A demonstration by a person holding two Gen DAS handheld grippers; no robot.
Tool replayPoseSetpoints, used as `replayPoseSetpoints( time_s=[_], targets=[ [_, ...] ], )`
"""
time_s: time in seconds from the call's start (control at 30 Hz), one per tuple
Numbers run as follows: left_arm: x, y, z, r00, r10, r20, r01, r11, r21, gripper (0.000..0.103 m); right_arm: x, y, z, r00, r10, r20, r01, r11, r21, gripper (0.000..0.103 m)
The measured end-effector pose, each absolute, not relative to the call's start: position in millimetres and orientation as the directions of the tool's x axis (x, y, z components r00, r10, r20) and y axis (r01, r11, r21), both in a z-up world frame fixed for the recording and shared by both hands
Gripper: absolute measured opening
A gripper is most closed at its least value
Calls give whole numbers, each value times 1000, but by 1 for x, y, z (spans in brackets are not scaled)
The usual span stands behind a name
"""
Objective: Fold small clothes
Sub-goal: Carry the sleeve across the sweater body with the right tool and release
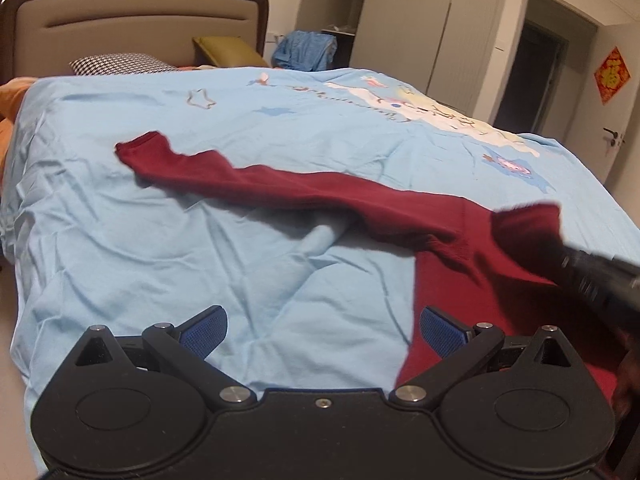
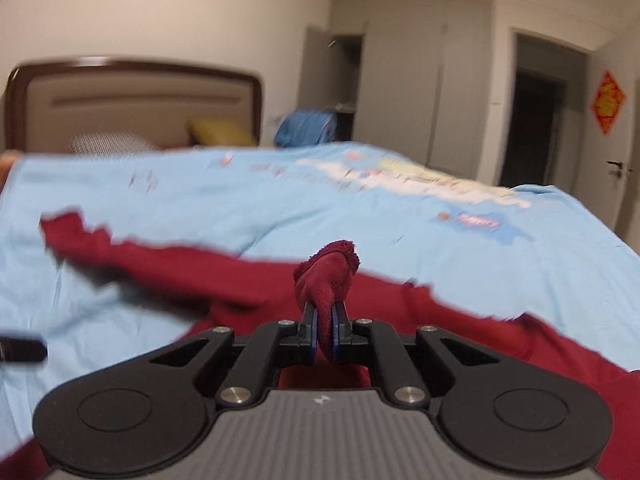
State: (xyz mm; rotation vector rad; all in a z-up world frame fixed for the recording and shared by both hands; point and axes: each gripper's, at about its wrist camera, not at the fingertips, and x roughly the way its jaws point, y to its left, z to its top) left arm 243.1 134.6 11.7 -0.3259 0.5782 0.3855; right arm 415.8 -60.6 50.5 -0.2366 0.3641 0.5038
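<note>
While the right gripper point(image 2: 325, 334) pinches the red garment point(image 1: 320, 196) and the left gripper point(image 1: 322, 332) gapes empty, one-sided pulling could bunch it crooked.

Right gripper point(image 2: 325, 320): at 6 o'clock, jaws pressed together on a bunched fold of the dark red garment point(image 2: 180, 276); the pinched cloth pokes up past the fingertips.
Garment: one long sleeve runs out toward 9 o'clock, flat on the light blue bedspread point(image 2: 240, 208) — motion-blurred; the body spreads toward 4 o'clock.
Left gripper point(image 2: 22, 350): only a dark tip at the 9 o'clock edge, state unclear.
Background: padded headboard point(image 2: 136, 100) at 11 o'clock — grey wardrobe point(image 2: 404, 80) at 1 o'clock.
</note>
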Motion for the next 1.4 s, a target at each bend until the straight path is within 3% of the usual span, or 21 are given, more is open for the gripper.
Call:
replayPoseSetpoints(
  time_s=[0.2, 0.33, 0.43, 0.5, 0.6, 0.7, 0.83, 1.0, 1.23, 1.4],
  targets=[
    [241, 139, 8, 764, 272, -585, -448, 876, -179, 102, 352, -40, -1, 748, 437, -500, -611, 748, -261, 10],
    [248, 133, 9, 779, 248, -575, -419, 889, -185, 102, 320, -40, -10, 708, 480, -518, -682, 654, -326, 23],
    [257, 122, 13, 804, 226, -550, -379, 908, -180, 102, 301, -54, -4, 700, 495, -515, -700, 617, -360, 42],
    [267, 112, 14, 818, 213, -534, -350, 921, -169, 102, 288, -73, 2, 717, 491, -495, -683, 636, -360, 61],
    [290, 95, 14, 837, 180, -517, -298, 942, -155, 102, 279, -107, 8, 781, 427, -455, -600, 715, -360, 78],
    [315, 77, 9, 851, 152, -503, -249, 959, -132, 102, 277, -146, 10, 847, 319, -424, -475, 812, -339, 86],
    [344, 59, -3, 858, 173, -484, -248, 964, -96, 102, 278, -200, 6, 888, 153, -434, -308, 898, -315, 87],
    [361, 60, -27, 824, 211, -525, -295, 952, -82, 102, 279, -249, -4, 890, 5, -457, -174, 928, -329, 87],
    [358, 64, -50, 816, 225, -533, -312, 947, -77, 103, 306, -258, -20, 896, -98, -433, -185, 803, -566, 81],
    [356, 64, -53, 820, 229, -525, -311, 948, -73, 103, 330, -253, -28, 901, -150, -407, -170, 741, -650, 61]
  ],
)
